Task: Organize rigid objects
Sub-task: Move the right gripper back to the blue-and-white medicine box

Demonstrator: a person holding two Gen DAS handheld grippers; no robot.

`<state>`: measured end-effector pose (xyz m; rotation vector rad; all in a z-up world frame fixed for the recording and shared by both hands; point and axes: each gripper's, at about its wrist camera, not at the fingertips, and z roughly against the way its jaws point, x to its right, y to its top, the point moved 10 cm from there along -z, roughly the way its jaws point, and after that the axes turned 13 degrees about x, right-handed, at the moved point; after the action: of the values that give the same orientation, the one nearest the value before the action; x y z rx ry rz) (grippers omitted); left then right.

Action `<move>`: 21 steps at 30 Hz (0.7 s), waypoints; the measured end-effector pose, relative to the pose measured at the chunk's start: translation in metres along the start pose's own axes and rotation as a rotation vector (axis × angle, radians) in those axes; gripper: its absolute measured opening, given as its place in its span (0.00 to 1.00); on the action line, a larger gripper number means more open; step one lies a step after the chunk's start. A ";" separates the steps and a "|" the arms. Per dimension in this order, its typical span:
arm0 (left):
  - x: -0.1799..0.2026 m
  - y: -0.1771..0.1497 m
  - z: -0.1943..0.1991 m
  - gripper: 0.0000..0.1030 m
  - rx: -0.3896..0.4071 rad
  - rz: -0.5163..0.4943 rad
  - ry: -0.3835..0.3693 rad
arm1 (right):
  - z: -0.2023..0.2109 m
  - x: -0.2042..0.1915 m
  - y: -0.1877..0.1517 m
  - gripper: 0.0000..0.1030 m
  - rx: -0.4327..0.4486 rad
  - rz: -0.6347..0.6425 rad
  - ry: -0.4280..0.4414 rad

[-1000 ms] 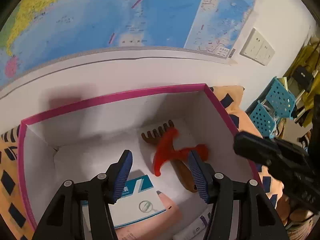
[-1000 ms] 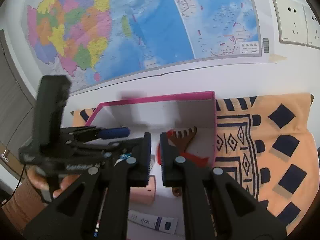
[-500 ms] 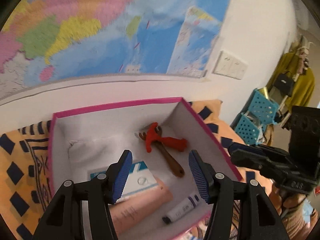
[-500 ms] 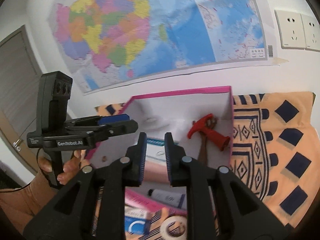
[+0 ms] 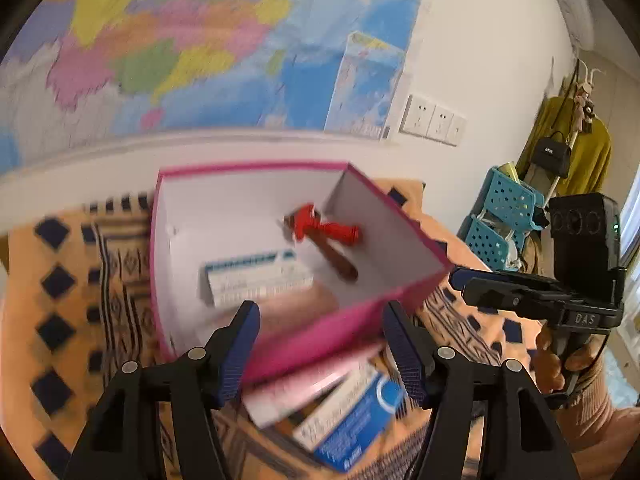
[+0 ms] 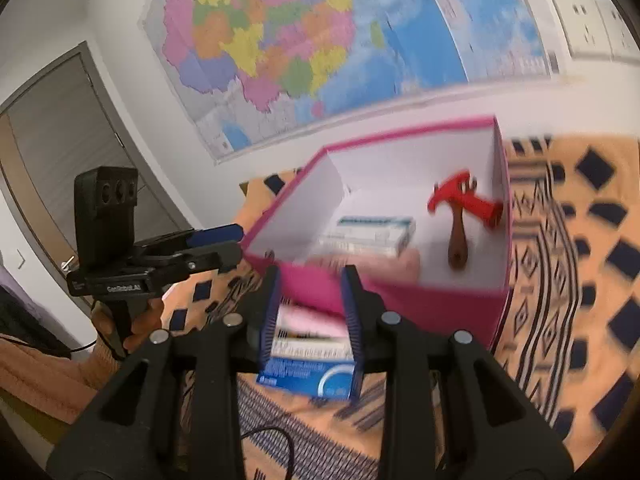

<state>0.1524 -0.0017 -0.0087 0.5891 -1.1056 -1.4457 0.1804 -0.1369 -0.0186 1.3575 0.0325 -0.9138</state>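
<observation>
Sitting on the orange patterned cloth (image 6: 568, 264), the pink box (image 5: 332, 336) is the biggest task item; its near wall fills the gap ahead of both tongs in each wrist view. Inside: a teal-and-white carton (image 6: 370, 234) lying flat on the floor, a pinkish packet (image 6: 400, 266) just in front of it, a brown wooden comb (image 6: 458, 246) with a red toy hammer (image 6: 466, 200) lying across its toothed end, both by the right-hand wall

Outside, touching the box's near wall: a pink-and-white carton (image 5: 308, 384) stacked on a blue-and-white carton (image 5: 352, 428). Those two look like the next things to go in

Left gripper (image 5: 320, 352): jaws opening, pads apart, nothing pressed between them, the box wall and stack only show through the gap. Right gripper (image 6: 312, 320): jaws opening too, narrower, framing the stacked cartons without clamping them. Neither is grasping anything

Risks, as judgement:
- both tongs point at the same stack, so they could knock into each other
- right jaws may be too narrow for the carton's width; pads could land on top and shove it
- stack sits against the box wall, so a low approach could catch the rim or push the box along the cloth
- gripping only the top carton could drag the bottom one askew
</observation>
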 end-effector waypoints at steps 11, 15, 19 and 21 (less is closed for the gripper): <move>-0.005 -0.068 0.001 0.63 -0.097 0.048 0.062 | -0.009 0.005 -0.052 0.32 -0.078 -0.055 -0.026; -0.003 -0.079 -0.002 0.63 -0.118 0.060 0.069 | -0.012 0.004 -0.063 0.32 -0.095 -0.070 -0.019; 0.001 -0.084 -0.001 0.63 -0.126 0.049 0.078 | -0.016 0.003 -0.073 0.32 -0.111 -0.086 -0.018; 0.002 -0.086 -0.002 0.63 -0.130 0.053 0.076 | -0.018 0.004 -0.076 0.32 -0.114 -0.093 -0.023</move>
<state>0.1128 -0.0137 -0.0839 0.5154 -0.9535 -1.4257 0.1477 -0.1194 -0.0875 1.2474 0.1294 -0.9904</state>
